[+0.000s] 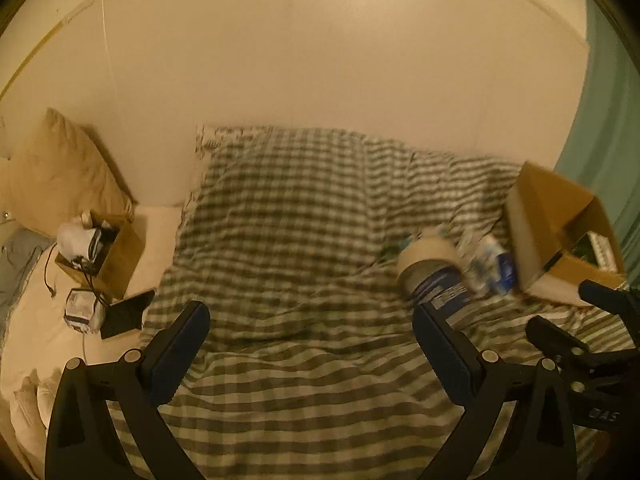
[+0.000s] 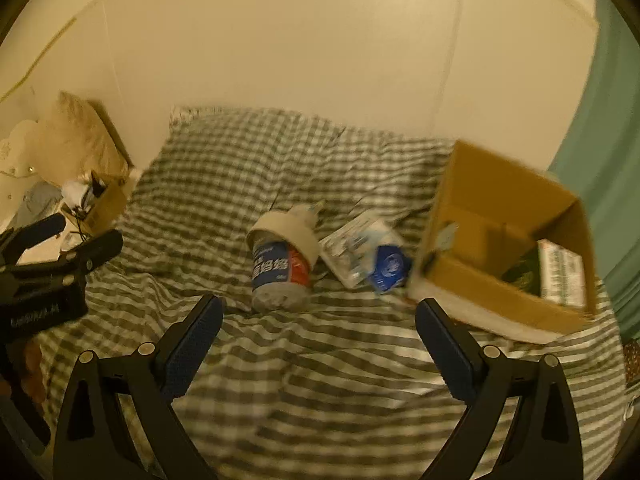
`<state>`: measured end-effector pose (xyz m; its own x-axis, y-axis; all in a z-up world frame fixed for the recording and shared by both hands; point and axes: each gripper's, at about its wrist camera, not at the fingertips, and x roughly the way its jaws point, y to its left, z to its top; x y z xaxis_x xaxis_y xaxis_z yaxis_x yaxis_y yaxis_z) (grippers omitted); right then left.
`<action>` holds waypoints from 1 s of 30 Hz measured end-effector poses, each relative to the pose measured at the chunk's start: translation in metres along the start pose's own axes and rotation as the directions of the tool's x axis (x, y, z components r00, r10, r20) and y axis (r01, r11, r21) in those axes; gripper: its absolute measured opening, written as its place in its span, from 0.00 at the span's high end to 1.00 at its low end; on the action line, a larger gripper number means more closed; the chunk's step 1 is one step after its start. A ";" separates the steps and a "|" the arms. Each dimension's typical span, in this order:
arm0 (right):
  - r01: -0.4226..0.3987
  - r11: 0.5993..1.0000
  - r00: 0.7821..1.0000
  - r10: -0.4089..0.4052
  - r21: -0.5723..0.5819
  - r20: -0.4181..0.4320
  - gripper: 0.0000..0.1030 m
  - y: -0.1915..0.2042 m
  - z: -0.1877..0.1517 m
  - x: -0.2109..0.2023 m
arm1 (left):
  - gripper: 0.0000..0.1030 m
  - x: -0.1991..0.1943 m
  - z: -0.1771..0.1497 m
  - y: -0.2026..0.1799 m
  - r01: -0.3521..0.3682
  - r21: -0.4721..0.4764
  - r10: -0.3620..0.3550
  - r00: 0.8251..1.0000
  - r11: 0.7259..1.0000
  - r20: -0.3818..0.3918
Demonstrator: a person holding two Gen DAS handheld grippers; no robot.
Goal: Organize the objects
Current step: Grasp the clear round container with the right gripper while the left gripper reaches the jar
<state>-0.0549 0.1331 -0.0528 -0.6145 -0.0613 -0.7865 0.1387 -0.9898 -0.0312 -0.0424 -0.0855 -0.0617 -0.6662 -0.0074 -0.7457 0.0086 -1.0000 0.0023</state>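
A bottle with a blue and red label (image 2: 280, 270) lies on the checked bedspread (image 2: 280, 360), with a roll of beige tape (image 2: 288, 232) ringed over its upper end. Right of it lie a clear packet (image 2: 352, 248) and a blue-white packet (image 2: 390, 266). An open cardboard box (image 2: 504, 240) stands at the right with a green and white carton inside. My right gripper (image 2: 318, 322) hovers open, empty, just short of the bottle. My left gripper (image 1: 312, 330) is open and empty over bare bedspread; the bottle (image 1: 440, 284) sits by its right finger (image 1: 444, 344).
A smaller cardboard box (image 1: 106, 252) with cables and a white item stands at the left by a beige pillow (image 1: 60, 172). A white charger (image 1: 82, 310) and a dark tablet (image 1: 126, 314) lie on the white sheet. A cream wall runs behind; a green curtain (image 2: 600, 140) hangs at the right.
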 end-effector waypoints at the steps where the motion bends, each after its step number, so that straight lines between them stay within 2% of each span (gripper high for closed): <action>1: -0.003 1.000 1.000 0.003 0.003 -0.018 0.05 0.003 -0.001 0.012 | 0.00 0.006 -0.002 0.002 -0.009 0.003 0.009 1.000 1.000 -0.008; 8: -0.007 0.999 0.991 0.012 0.039 -0.135 0.06 0.017 0.002 0.095 | 0.00 0.038 -0.008 0.014 -0.037 -0.010 0.037 0.998 0.999 -0.044; 11: -0.003 0.999 0.986 0.010 0.041 -0.168 0.09 0.020 0.004 0.117 | 0.00 0.048 -0.010 0.019 -0.035 -0.026 0.034 0.997 0.999 -0.065; 13: -0.015 0.999 0.980 0.023 0.044 -0.199 0.14 0.021 0.005 0.130 | 0.00 0.055 -0.010 0.019 -0.037 -0.030 0.035 0.996 0.999 -0.077; 15: -0.019 0.999 0.973 0.028 0.041 -0.228 0.31 0.022 0.004 0.140 | 0.00 0.059 -0.010 0.019 -0.038 -0.032 0.035 0.995 0.999 -0.089; 16: -0.028 0.999 0.971 0.036 0.038 -0.236 0.35 0.023 0.003 0.141 | 0.00 0.060 -0.010 0.018 -0.037 -0.032 0.034 0.995 0.999 -0.090; 17: -0.040 0.999 0.970 0.046 0.030 -0.237 0.38 0.025 0.001 0.139 | 0.00 0.059 -0.010 0.016 -0.036 -0.030 0.033 0.995 0.999 -0.091; 20: -0.022 1.000 0.973 0.017 -0.018 -0.232 0.39 0.030 -0.003 0.126 | 0.00 0.055 -0.008 0.009 -0.037 -0.019 0.036 0.996 0.999 -0.084; 23: -0.039 0.999 0.978 0.030 -0.037 -0.208 0.39 0.032 -0.010 0.101 | 0.00 0.045 -0.006 -0.001 -0.039 -0.005 0.039 0.997 0.999 -0.069; 26: -0.051 0.998 0.985 0.044 -0.037 -0.164 0.40 0.025 -0.016 0.068 | 0.00 0.036 -0.005 -0.011 -0.035 0.003 0.035 0.998 0.999 -0.059; 30: -0.005 1.000 0.996 0.002 -0.029 -0.090 0.41 -0.001 -0.018 0.021 | 0.00 0.028 -0.006 -0.029 -0.013 0.025 0.014 0.998 1.000 -0.056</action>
<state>-0.0534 0.1347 -0.0805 -0.5417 -0.0516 -0.8390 0.1637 -0.9855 -0.0451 -0.0563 -0.0567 -0.0869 -0.6229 -0.0211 -0.7820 -0.0017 -0.9996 0.0283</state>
